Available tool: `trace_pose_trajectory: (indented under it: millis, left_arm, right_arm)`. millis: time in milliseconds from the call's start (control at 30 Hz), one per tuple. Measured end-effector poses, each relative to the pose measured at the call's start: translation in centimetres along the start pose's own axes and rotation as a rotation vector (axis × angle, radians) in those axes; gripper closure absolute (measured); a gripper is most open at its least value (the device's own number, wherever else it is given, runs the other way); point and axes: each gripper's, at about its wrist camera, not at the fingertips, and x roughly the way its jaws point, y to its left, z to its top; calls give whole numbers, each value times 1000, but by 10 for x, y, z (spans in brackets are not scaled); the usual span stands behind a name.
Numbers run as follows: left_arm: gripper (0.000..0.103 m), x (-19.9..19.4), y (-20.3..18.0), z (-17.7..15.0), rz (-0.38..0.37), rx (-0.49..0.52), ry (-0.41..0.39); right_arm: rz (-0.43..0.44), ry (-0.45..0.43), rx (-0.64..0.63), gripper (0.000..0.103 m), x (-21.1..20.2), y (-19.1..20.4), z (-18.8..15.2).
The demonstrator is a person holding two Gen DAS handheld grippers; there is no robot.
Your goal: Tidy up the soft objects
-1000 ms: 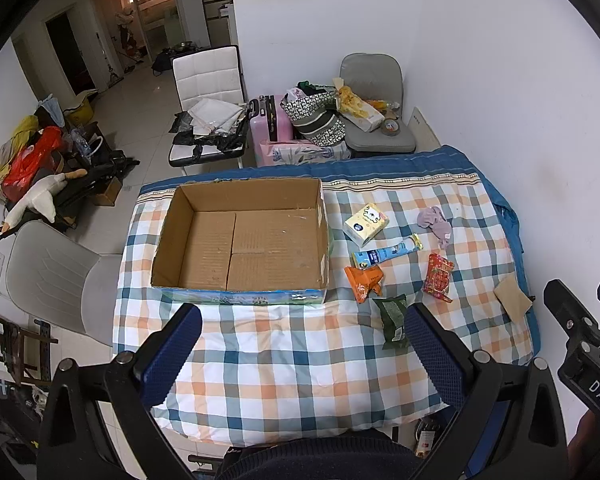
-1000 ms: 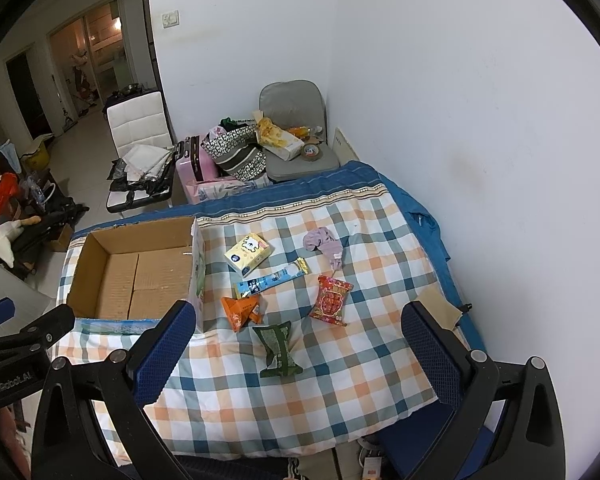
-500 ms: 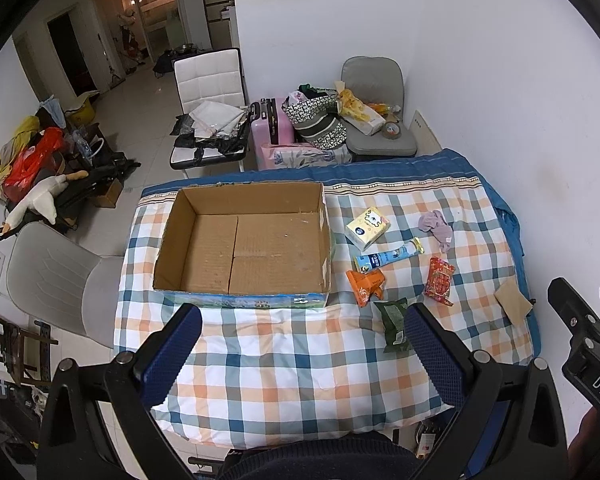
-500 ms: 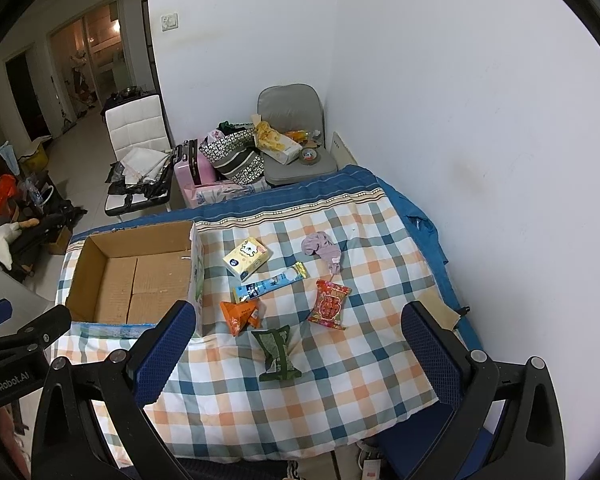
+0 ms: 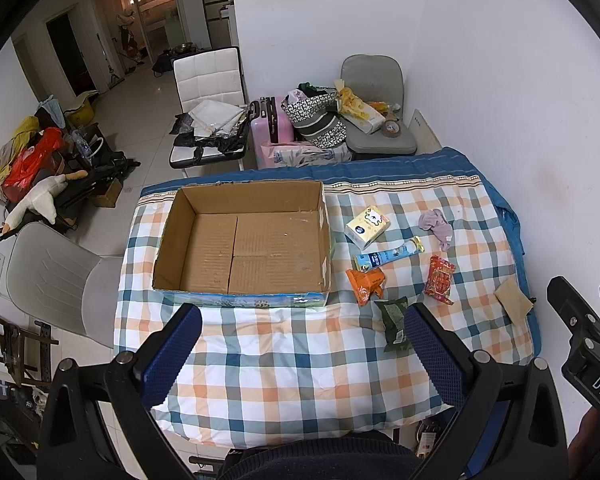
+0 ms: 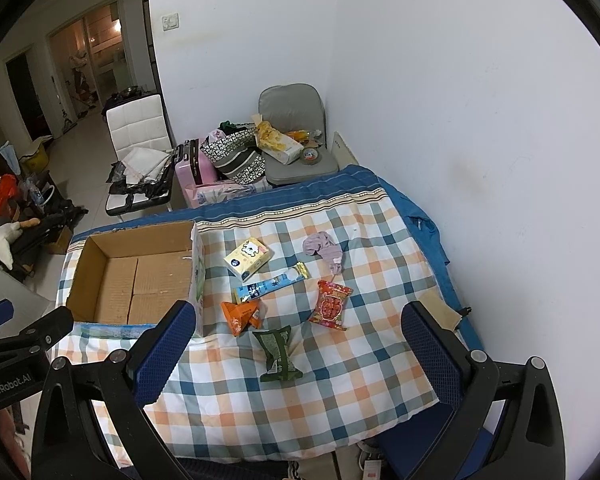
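Checked quilt covers the work surface; blue striped band along its far edge, white wall along its right edge.

Cardboard box sits open-topped on the quilt's left half, near the far-left corner, nothing inside. Its right wall is just beside the soft items.

Soft items lie in a loose cluster on the quilt's right half, none touching the box:
- Yellow tissue pack, nearest the far edge, just right of the box.
- Lilac cloth, crumpled, toward the right edge, level with the tissue pack.
- Blue tube sachet, lying diagonally just in front of the tissue pack.
- Orange packet, in front of the sachet's left end, close to or touching it; cannot tell which.
- Red packet, right of the orange one, apart from it.
- Green packet, nearest the front edge, between the orange and red packets.
- Tan flat piece at the right edge, well apart from the cluster.

Left gripper: held above the quilt's front edge, fingers spread wide, nothing between them. Right gripper: also above the front edge, over the green packet's side, fingers spread wide, holding nothing.
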Motion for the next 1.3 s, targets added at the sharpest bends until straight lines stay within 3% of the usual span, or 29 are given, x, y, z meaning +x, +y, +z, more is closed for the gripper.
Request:
trace_pose_trajectory:
  millis: [433,633,767,900,967,1100,1200,1300]
  left_arm:
    - [0,8,-5,7,-13,20,-19]
    - [0,56,-41,33,-31,120,-31]
    - [0,125,-73,66,-51,183,48]
    - [1,214,-106,97,-75,215,200]
    - [7,257,-121,107,-72,223,273]
    - [17,343,-147,119,-77,203,424]
    - [17,399,-159,122,-99,188,528]
    - [17,441,-163,121,-104,167,616]
  right_arm:
    - [9,5,37,0,10,-5,-1]
    - [45,65,137,0,58,-27,-5]
    - [49,128,196,0,118,-48,-4]
    - [44,229,271,0,209,-75,-6]
    - [43,297,303,0,257,-86,-11]
    - [81,429,396,0,347,-105,-27]
    - [82,525,457,0,412,-115,-43]
    - [109,586,522,0,448,-120,-57]
